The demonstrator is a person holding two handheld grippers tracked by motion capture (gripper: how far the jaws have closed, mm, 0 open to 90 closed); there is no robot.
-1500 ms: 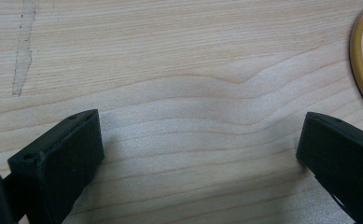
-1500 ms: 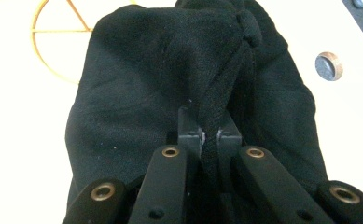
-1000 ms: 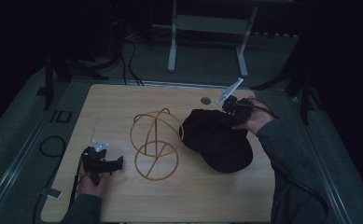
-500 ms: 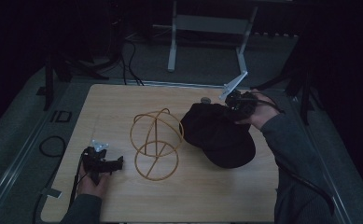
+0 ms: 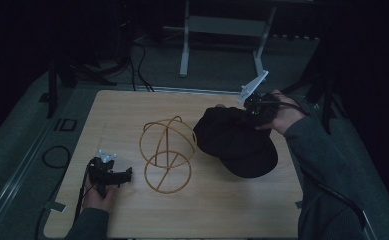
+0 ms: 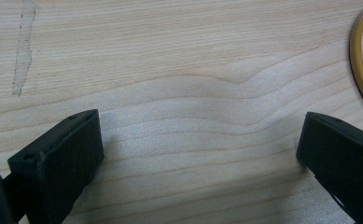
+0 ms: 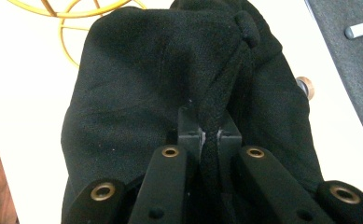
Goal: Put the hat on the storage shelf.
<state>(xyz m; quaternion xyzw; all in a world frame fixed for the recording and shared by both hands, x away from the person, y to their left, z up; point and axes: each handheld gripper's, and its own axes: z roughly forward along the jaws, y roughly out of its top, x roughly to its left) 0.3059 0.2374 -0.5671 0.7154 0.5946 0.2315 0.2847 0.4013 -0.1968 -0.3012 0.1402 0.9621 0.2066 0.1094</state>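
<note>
A black cap (image 5: 234, 142) is pinched by the right gripper (image 5: 258, 111) at the far right part of the wooden table (image 5: 132, 107); in the right gripper view the jaws are seen pressed together on a raised fold of the fabric (image 7: 211, 135) running up toward the crown button. The cap is held just beside a yellow wire stand (image 5: 167, 155), a domed frame on a ring base, with the brim hanging toward the near edge of the table. The left gripper (image 5: 113, 175) is rested on the table at the near left, its jaws spread wide apart with nothing between them but bare wood, and an arc of the stand's ring (image 6: 362, 70) is seen at the edge of its view. The grip is judged to be thin: only a narrow ridge of cloth is caught, so the cap could be lost if it is swung quickly or snagged on a wire. The stand looks light and is not steadied by the left gripper, so it could be pushed or tipped if the cap is dragged across it instead of being lowered from above.
</note>
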